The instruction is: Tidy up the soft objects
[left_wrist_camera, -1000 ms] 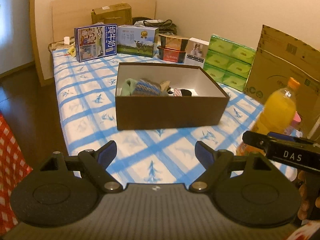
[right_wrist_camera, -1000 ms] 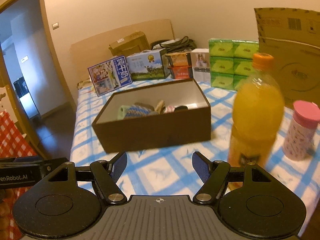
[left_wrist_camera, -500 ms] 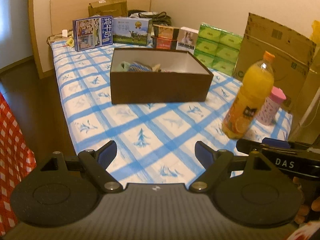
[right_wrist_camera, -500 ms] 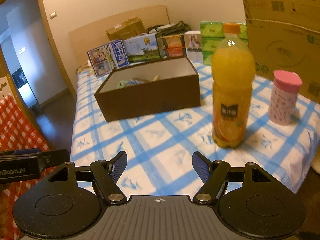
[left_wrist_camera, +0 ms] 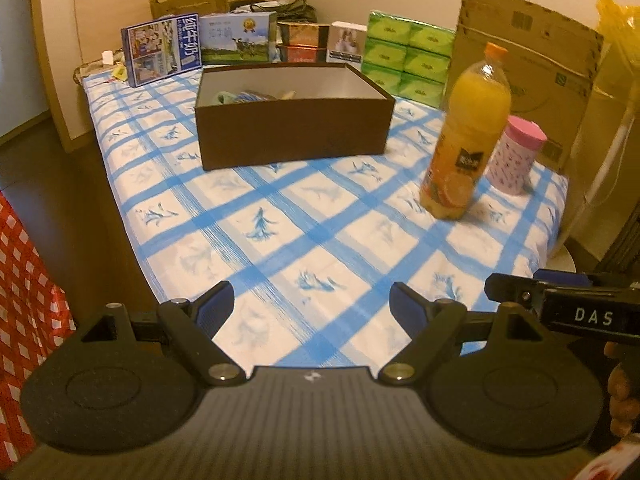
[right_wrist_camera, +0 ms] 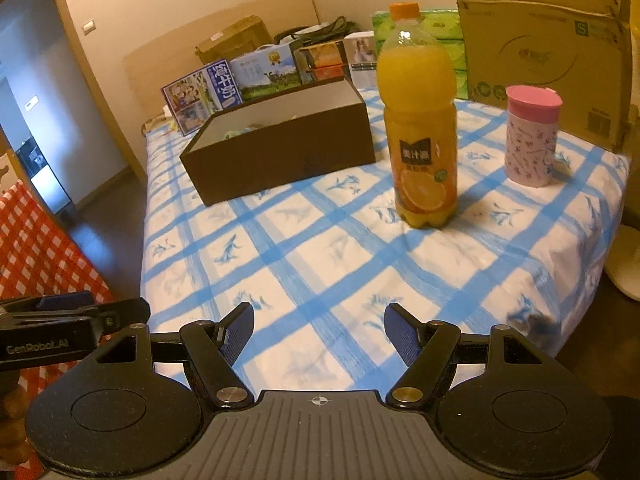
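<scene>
I hold my left gripper (left_wrist_camera: pixel 308 307) and right gripper (right_wrist_camera: pixel 319 320) spread and empty over the worktop's (left_wrist_camera: pixel 320 240) near edge. The soft objects (left_wrist_camera: pixel 240 97) lie well ahead in the brown box (left_wrist_camera: pixel 292 128), gathered there, so little seems left.

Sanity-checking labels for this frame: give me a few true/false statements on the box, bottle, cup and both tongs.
1. Both the left tongs and right tongs are open and hold nothing. True.
2. The brown box has its lid on. False: it is open on top, with soft items lying inside.
3. The juice bottle stands upright on the checked cloth. True.
4. The pink-lidded cup sits inside the box. False: it stands on the cloth, outside the box, beyond the bottle.
5. The bottle's cap is missing. False: an orange cap is on.
</scene>
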